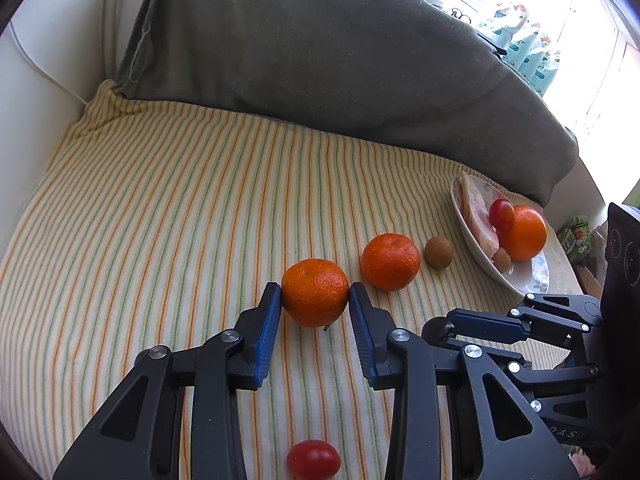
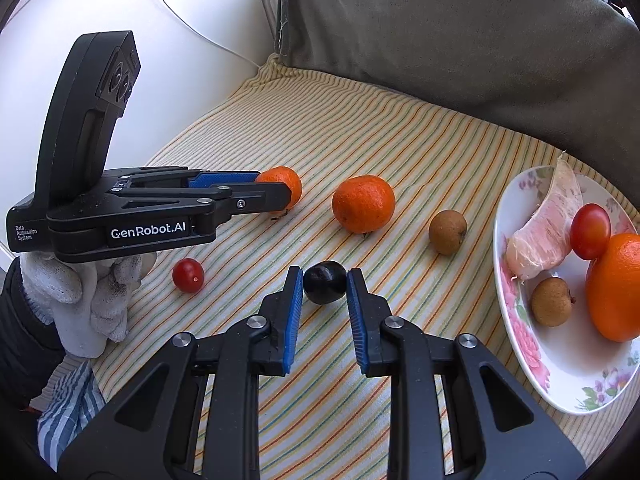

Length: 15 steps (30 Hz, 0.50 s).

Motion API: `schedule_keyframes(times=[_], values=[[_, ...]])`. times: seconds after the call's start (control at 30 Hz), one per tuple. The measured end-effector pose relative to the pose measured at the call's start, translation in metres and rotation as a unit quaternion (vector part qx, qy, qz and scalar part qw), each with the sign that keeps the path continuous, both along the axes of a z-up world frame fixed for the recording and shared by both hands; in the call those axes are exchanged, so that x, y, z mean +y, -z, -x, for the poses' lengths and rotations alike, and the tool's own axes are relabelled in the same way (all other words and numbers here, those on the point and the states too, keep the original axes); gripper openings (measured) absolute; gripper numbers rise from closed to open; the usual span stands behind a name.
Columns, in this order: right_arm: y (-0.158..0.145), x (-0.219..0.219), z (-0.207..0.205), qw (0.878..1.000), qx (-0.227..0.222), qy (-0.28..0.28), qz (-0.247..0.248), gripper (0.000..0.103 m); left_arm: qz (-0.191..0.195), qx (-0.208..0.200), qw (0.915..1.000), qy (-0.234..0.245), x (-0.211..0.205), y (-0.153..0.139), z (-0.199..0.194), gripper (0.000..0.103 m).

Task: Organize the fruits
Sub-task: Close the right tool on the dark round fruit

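My left gripper (image 1: 315,294) is shut on a mandarin (image 1: 315,297) that rests on the striped cloth (image 1: 160,200); the same gripper (image 2: 280,190) and mandarin (image 2: 285,180) show in the right wrist view. My right gripper (image 2: 323,280) is shut on a small dark round fruit (image 2: 325,282) lying on the cloth. A second mandarin (image 2: 363,203) and a brown longan (image 2: 447,231) lie farther back. A cherry tomato (image 2: 188,275) lies to the left. The flowered plate (image 2: 532,356) at the right holds an orange, a cherry tomato, a longan and a pomelo segment.
A grey cushion (image 1: 320,48) rises behind the cloth, with a white wall (image 1: 36,120) and cable at the left. A gloved hand (image 2: 84,292) carries the left gripper. Bare striped cloth stretches to the left and back.
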State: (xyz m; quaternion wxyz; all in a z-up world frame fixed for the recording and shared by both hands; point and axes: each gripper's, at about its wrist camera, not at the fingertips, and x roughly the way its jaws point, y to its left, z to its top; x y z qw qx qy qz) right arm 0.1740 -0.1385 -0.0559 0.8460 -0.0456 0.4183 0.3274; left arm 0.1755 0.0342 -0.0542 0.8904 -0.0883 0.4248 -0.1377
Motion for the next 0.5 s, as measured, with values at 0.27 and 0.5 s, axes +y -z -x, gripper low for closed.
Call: schedule_keyframes(times=[0.27,0.5], values=[[-0.016,-0.013,0.013,1.000,-0.021,0.007,-0.005,0.023,0.004,-0.022,0.9997,0.011,-0.007,-0.017,0.009,0.033],[-0.030,-0.036,0.026,0.999,-0.038,0.028,-0.012,0.023,0.008,-0.035,0.9990,0.027,-0.022,-0.029,0.013,0.033]])
